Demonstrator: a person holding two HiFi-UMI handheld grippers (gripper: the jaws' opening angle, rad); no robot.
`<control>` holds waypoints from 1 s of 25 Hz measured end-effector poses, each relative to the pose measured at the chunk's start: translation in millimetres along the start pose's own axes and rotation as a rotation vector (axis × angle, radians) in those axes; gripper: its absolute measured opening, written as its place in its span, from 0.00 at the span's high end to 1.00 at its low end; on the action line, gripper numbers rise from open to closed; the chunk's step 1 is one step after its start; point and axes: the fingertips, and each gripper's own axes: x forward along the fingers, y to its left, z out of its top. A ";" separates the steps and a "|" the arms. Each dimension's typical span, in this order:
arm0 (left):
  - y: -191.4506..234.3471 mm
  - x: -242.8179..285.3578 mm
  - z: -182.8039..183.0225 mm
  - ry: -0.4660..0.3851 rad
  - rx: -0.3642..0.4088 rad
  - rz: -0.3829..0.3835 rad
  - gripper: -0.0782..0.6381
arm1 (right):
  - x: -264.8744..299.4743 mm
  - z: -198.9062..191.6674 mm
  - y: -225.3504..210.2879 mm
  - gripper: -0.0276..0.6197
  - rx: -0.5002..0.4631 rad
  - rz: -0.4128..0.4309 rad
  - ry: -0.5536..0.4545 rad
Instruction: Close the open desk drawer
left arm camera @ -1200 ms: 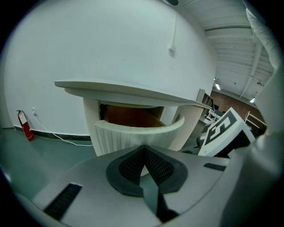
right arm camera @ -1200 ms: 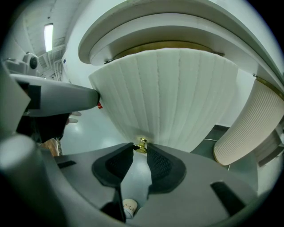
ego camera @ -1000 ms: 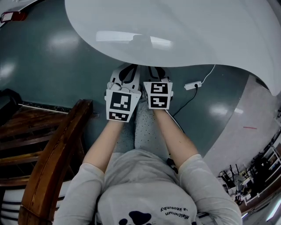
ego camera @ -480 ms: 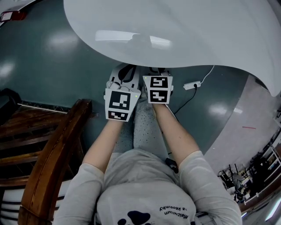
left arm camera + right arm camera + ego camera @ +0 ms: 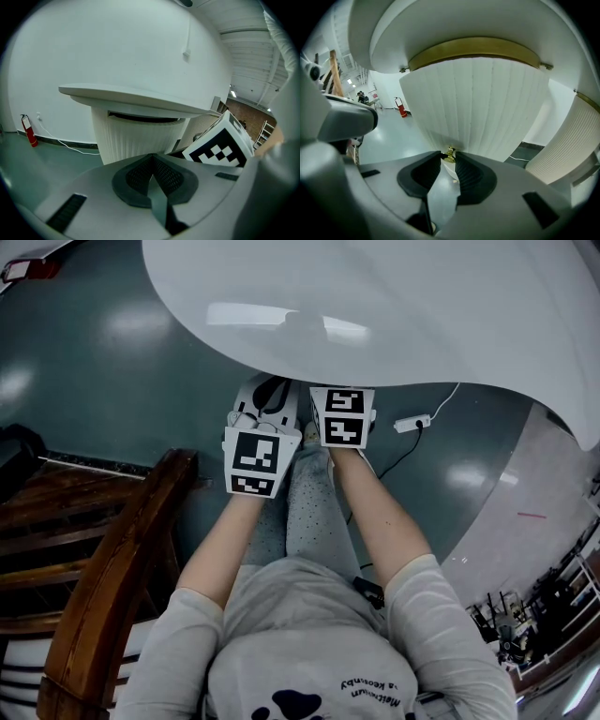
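Both forearms are stretched straight out under the bench (image 5: 394, 306) edge. The left arm (image 5: 221, 545) and right arm (image 5: 377, 514) run side by side, and the right one reaches a touch further in.

Left gripper (image 5: 151, 158): jaws pressed together with nothing in them, aimed level at the bench's base. Right gripper (image 5: 449, 157): jaws nearly together, nipped onto the small brass knob (image 5: 450, 153) at their tips. That knob sits on the drawer (image 5: 478, 103), the ribbed white curved front right under the bench top.

In the head view the bench top hides both drawer and knob, and I mostly see the marker cubes. The left gripper view catches the right gripper's cube (image 5: 220, 146) just beside the ribbed front. I can't make out how far the drawer stands out from the bench.
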 end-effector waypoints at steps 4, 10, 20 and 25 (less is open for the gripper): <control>0.3 -0.4 -0.1 0.000 0.000 0.004 0.88 | 7.3 2.5 -4.3 0.79 -0.003 -0.002 0.005; -4.6 -7.2 0.5 0.000 0.002 0.012 0.88 | 9.0 15.6 -10.2 0.79 -0.042 -0.012 -0.016; -16.2 -20.3 3.7 -0.008 0.007 0.033 0.88 | -17.9 14.5 -8.2 0.80 -0.095 0.010 -0.059; -31.4 -33.5 12.6 -0.010 0.013 0.021 0.88 | -54.7 12.1 -13.6 0.86 -0.087 -0.011 -0.060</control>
